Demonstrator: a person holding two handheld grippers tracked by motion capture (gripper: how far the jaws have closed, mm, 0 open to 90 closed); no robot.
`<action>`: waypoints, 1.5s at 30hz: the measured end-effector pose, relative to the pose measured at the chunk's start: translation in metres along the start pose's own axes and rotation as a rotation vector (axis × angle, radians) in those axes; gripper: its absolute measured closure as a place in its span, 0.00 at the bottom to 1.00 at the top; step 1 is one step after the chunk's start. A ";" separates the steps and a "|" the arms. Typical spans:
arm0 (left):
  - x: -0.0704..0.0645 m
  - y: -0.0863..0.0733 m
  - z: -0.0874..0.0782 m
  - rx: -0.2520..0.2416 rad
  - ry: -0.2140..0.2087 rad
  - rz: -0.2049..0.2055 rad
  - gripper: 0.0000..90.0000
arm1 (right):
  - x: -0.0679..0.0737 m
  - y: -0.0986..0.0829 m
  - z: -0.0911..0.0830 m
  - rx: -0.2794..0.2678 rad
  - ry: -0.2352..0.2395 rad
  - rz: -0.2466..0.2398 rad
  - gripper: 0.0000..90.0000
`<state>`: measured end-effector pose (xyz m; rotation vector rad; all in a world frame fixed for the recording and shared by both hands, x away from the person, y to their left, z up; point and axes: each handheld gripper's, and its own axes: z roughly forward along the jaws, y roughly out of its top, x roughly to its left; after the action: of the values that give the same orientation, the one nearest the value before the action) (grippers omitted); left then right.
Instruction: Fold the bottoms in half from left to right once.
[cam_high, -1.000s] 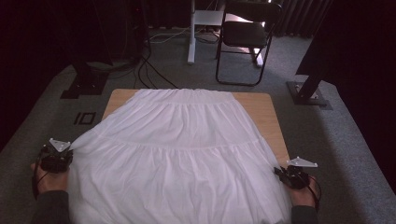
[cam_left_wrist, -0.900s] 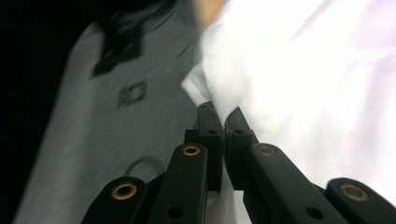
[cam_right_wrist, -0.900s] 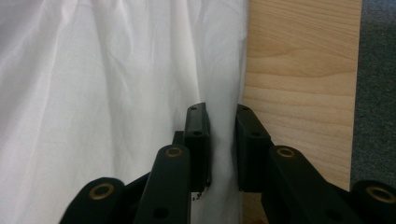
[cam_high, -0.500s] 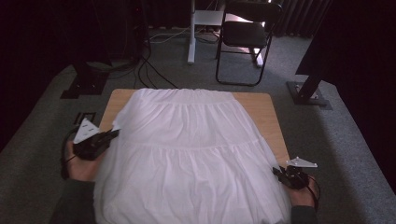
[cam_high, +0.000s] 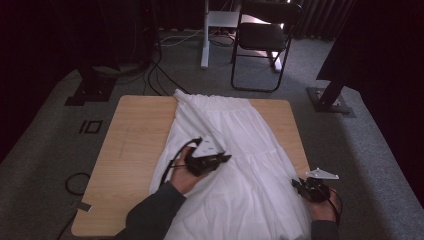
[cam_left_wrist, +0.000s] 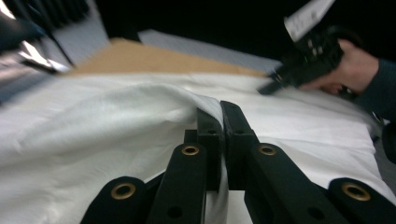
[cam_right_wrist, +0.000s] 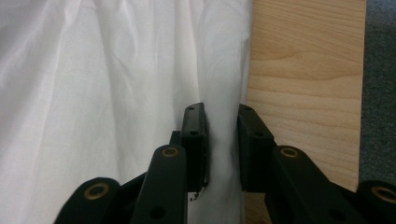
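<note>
A white tiered skirt (cam_high: 245, 140) lies on a wooden table (cam_high: 132, 140), its waistband at the far edge. Its left side is folded over toward the middle. My left gripper (cam_high: 227, 158) hovers over the skirt's centre, shut on that folded edge; in the left gripper view the jaws pinch a ridge of white skirt (cam_left_wrist: 140, 121), and my left gripper (cam_left_wrist: 220, 109) faces the other hand's gripper (cam_left_wrist: 280, 81). My right gripper (cam_high: 296, 184) sits at the skirt's near right hem. My right gripper (cam_right_wrist: 222, 112) is open, jaws straddling the skirt's right edge (cam_right_wrist: 224, 70) beside bare table (cam_right_wrist: 303, 93).
A black folding chair (cam_high: 262, 37) and a white post stand beyond the table. Dark stand bases (cam_high: 92, 90) (cam_high: 330, 102) sit on the grey carpet at both far corners. A cable loop (cam_high: 75, 182) lies on the floor at left. The table's left half is bare wood.
My left gripper has carried the skirt's left edge from the near left corner rightward over the middle, uncovering the table's left half. The right gripper stayed put.
</note>
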<state>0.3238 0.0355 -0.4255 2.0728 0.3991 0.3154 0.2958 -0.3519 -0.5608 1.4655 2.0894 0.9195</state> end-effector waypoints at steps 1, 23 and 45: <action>-0.001 -0.004 0.012 0.020 -0.021 -0.011 0.96 | 0.001 0.001 0.000 0.004 -0.003 0.000 0.81; 0.060 -0.145 -0.098 0.220 0.481 -0.272 0.57 | 0.135 0.091 0.016 -0.091 0.233 -0.252 0.51; 0.053 -0.156 -0.079 0.262 0.442 -0.252 0.54 | 0.148 0.103 0.011 -0.120 0.357 -0.362 0.98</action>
<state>0.3186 0.1933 -0.5170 2.1667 1.0049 0.5963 0.3185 -0.1876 -0.4891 0.8669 2.3933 1.1967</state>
